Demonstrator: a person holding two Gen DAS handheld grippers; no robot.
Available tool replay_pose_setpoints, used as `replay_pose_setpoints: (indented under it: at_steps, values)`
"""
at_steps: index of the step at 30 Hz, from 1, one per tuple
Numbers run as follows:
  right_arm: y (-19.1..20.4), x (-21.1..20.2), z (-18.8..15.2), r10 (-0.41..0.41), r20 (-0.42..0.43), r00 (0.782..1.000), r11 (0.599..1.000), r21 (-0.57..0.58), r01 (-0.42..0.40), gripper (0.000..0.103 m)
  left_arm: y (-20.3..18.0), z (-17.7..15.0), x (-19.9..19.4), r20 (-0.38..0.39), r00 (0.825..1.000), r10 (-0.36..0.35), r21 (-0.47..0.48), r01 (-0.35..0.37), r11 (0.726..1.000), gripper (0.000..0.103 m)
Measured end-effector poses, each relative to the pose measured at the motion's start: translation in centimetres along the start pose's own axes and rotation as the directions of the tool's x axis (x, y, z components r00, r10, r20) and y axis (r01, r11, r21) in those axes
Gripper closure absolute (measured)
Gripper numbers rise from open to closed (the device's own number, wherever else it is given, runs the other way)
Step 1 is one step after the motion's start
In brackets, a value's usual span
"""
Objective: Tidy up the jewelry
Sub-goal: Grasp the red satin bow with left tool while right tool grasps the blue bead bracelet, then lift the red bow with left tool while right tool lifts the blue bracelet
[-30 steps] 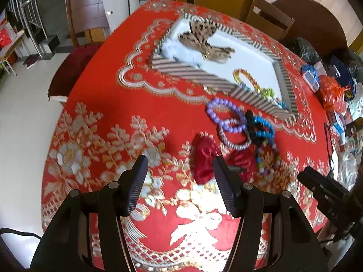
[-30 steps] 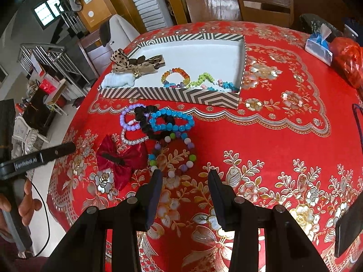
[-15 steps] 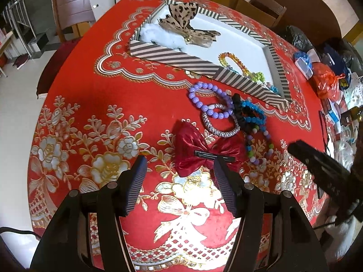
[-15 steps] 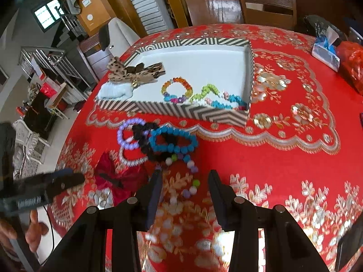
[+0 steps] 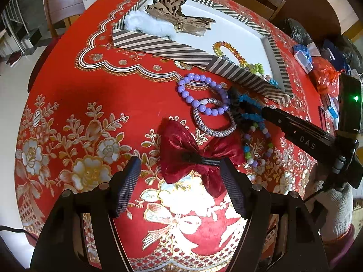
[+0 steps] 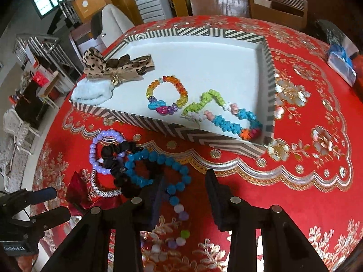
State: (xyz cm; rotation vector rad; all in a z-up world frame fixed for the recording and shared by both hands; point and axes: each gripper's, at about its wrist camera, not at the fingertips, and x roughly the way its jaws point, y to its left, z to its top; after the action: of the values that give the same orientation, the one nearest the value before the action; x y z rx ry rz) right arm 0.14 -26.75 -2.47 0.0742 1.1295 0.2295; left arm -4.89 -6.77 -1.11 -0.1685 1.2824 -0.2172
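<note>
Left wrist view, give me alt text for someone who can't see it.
The open left claw hovers over a dark red satin bow on a red floral tablecloth. Beyond lie tangled bead bracelets and a striped tray holding more jewelry.

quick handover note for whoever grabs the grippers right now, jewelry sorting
Left gripper: open, empty, jaws either side of the red bow on the cloth.
Right gripper: open, empty, over the blue bead bracelet.
Done: leopard bow, white fluffy piece and two bead strands lie in the striped tray.
Left: red bow, purple bracelet, silver bangle, black scrunchie, blue and pastel bracelets, all outside the tray.
</note>
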Motion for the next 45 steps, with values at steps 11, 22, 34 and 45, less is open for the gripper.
replay_pose_setpoints:
  at_steps: [11, 22, 34, 45]
  values:
    - [-0.5, 0.2, 0.1, -0.003, -0.006, 1.000, 1.000, -0.023, 0.003, 0.094, -1.1, -0.2, 2.2, -0.053, 0.998, -0.019, 0.036, 0.021, 0.999, 0.043]
    - [-0.5, -2.6, 0.1, 0.028, 0.043, 0.999, 1.000, -0.015, -0.028, 0.095, -0.6, -0.3, 1.7, -0.053, 0.998, -0.026, 0.078, 0.030, 0.997, 0.091]
    - [-2.0, -4.4, -0.4, 0.050, 0.065, 0.997, 0.998, 0.021, -0.051, 0.095, -1.4, 0.4, -1.0, -0.018, 0.995, -0.103, 0.077, 0.104, 0.992, 0.039]
    - [-1.2, -1.5, 0.3, 0.060, -0.009, 0.998, 0.998, -0.020, -0.060, 0.076, -5.3, 1.2, 2.2, -0.111, 0.993, -0.033, 0.580, 0.092, 0.809, 0.039]
